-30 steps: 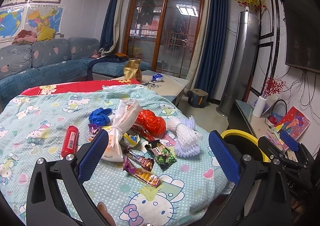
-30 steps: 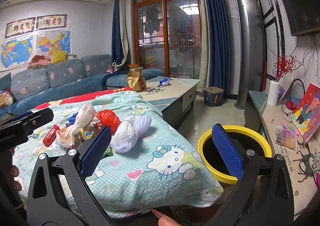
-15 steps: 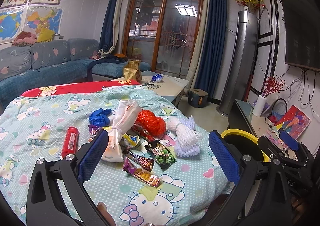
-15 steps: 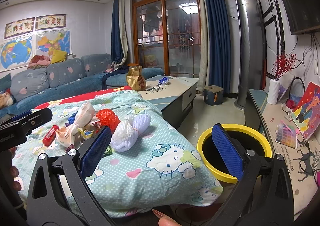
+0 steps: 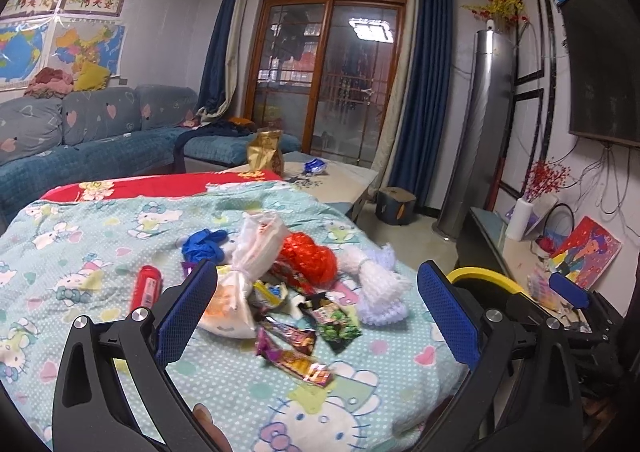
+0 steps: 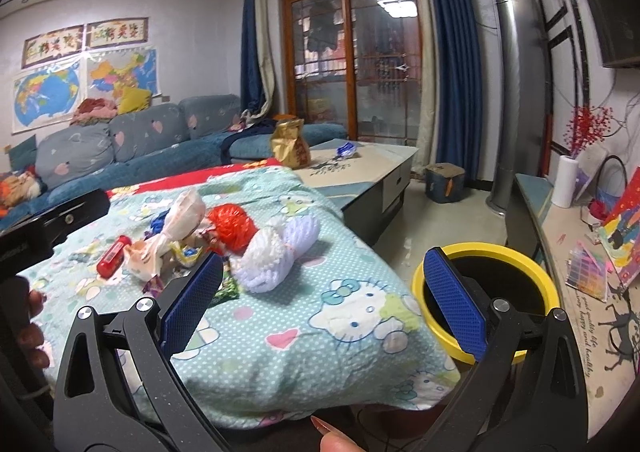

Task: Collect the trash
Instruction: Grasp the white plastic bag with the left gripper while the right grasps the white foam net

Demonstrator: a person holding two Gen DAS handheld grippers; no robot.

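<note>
A heap of trash lies on the Hello Kitty cloth (image 5: pixel 240 384): a knotted white plastic bag (image 5: pixel 244 284), a red crumpled bag (image 5: pixel 310 260), white foam netting (image 5: pixel 378 288), a blue wad (image 5: pixel 204 246), a red tube (image 5: pixel 147 288) and several snack wrappers (image 5: pixel 296 360). My left gripper (image 5: pixel 316 312) hangs open above the wrappers, holding nothing. My right gripper (image 6: pixel 324 300) is open over the cloth's right edge, beside the foam netting (image 6: pixel 276 252). A yellow-rimmed bin (image 6: pixel 488 292) stands on the floor to the right, its rim (image 5: pixel 480 276) also showing in the left wrist view.
Beyond the cloth stands a low coffee table (image 6: pixel 372 168) with a gold bag (image 6: pixel 290 144) and a blue wrapper. A blue sofa (image 5: pixel 80 148) lines the left wall. A TV shelf (image 6: pixel 580 252) with a vase and pictures runs along the right.
Both grippers have stayed open and almost still; the right wrist view has crept slightly closer to the cloth. Nothing on the cloth has moved.
</note>
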